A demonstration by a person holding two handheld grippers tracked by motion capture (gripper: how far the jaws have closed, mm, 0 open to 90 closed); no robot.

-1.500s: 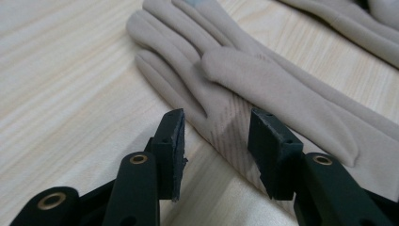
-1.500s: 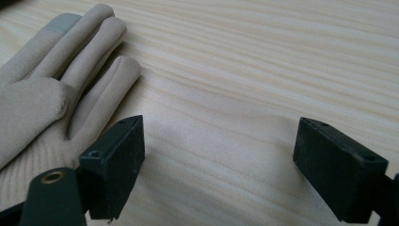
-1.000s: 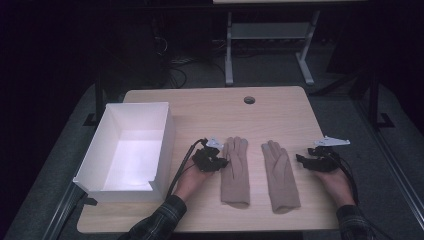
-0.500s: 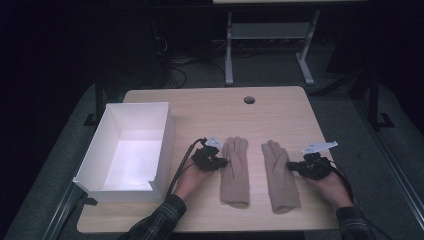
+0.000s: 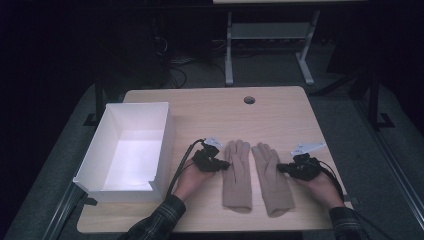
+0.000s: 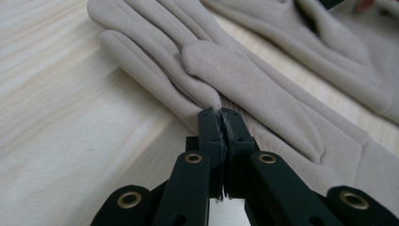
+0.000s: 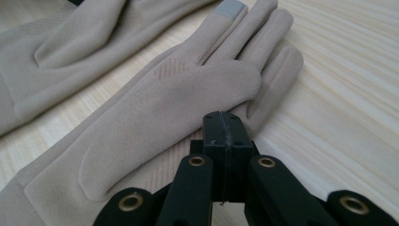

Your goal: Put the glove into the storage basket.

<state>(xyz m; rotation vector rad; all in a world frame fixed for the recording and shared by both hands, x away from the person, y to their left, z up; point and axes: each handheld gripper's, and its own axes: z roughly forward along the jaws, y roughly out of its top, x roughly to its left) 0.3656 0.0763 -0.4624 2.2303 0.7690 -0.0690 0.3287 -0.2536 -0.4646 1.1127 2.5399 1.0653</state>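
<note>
Two beige fabric gloves lie flat, side by side, on the light wooden table (image 5: 210, 107), in the lower centre of the high view, fingers pointing toward the top of the frame. The left beige glove (image 5: 236, 175) and the right beige glove (image 5: 272, 180) are close together but apart along most of their length.

The left gripper (image 5: 223, 164) sits at the left edge of the left glove. In the left gripper view its black jaws are pressed together at the glove's outer edge (image 6: 207, 70); whether fabric is pinched between the pads cannot be told.

The right gripper (image 5: 281, 168) sits at the right edge of the right glove. In the right gripper view its jaws are fully closed against each other, tips at the glove's edge (image 7: 188, 94) near the thumb; a pinch of fabric cannot be confirmed. One fingertip of this glove carries a grey patch (image 7: 231, 8).

An open white rectangular box (image 5: 165, 145) stands at the left of the table, well apart from the gloves.
</note>
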